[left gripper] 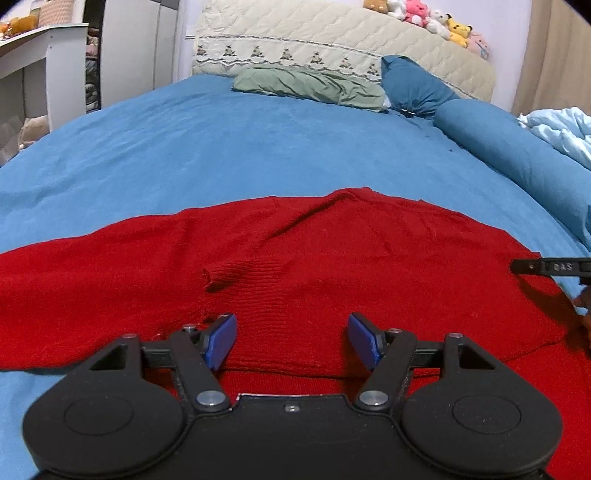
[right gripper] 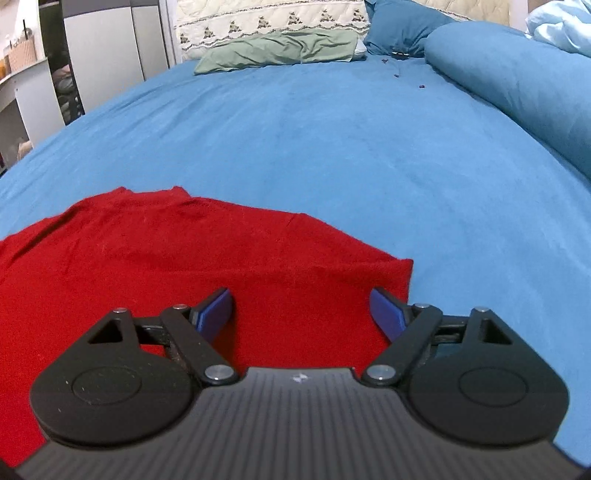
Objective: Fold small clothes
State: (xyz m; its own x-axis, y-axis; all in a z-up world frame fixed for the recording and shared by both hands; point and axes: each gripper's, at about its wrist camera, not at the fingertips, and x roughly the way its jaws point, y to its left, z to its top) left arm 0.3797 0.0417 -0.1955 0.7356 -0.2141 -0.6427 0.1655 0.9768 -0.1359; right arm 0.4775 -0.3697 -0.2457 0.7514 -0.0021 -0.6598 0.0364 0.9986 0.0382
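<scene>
A red knit sweater point(left gripper: 332, 258) lies spread flat on the blue bedsheet point(left gripper: 221, 147). A ribbed cuff or sleeve end point(left gripper: 236, 273) lies folded over its middle. My left gripper point(left gripper: 291, 338) is open and empty, its blue pads just above the sweater's near ribbed part. My right gripper point(right gripper: 301, 314) is open and empty over the sweater's right side point(right gripper: 184, 258), its right pad close to the sweater's right edge point(right gripper: 408, 280). Part of the right gripper shows at the right edge of the left wrist view point(left gripper: 554, 266).
A green pillow point(left gripper: 310, 86) and blue pillows point(left gripper: 417, 86) lie at the head of the bed, below a quilted headboard point(left gripper: 332, 40) topped with plush toys point(left gripper: 424, 16). A rolled blue duvet point(left gripper: 517, 155) runs along the right. A white desk point(left gripper: 40, 51) stands at the left.
</scene>
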